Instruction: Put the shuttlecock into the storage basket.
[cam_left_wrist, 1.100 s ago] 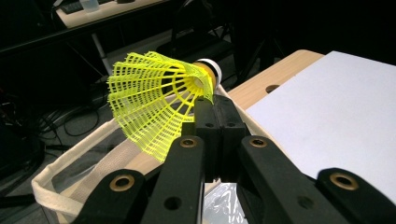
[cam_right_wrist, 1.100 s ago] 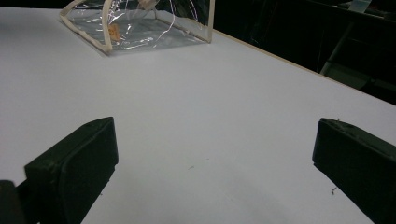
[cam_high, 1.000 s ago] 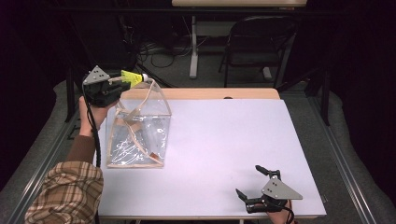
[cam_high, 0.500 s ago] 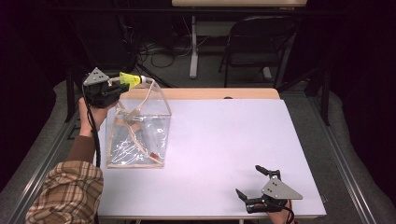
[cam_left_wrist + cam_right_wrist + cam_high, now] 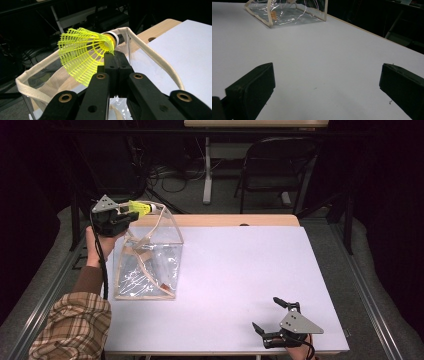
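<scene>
Left gripper view: the fingers (image 5: pixel 113 65) of the left gripper (image 5: pixel 115 53) are pressed together on the skirt edge of a yellow shuttlecock (image 5: pixel 85 51), next to its white-banded cork. The shuttlecock is held in the air just above the cloth-trimmed rim of a clear bag (image 5: pixel 152 56), near the bag's far corner, with its skirt fanning toward the camera's left. In the high view the left gripper (image 5: pixel 131 214) sits at the tabletop's far left, the shuttlecock (image 5: pixel 138 208) over the top edge of the bag (image 5: pixel 150 265), which stands open on the white tabletop (image 5: pixel 240 270). The right gripper (image 5: pixel 270 316) rests well apart at the near right edge, its fingers (image 5: pixel 252 87) spread wide with nothing between them, pointing across the bare tabletop toward the bag (image 5: pixel 287 12).
</scene>
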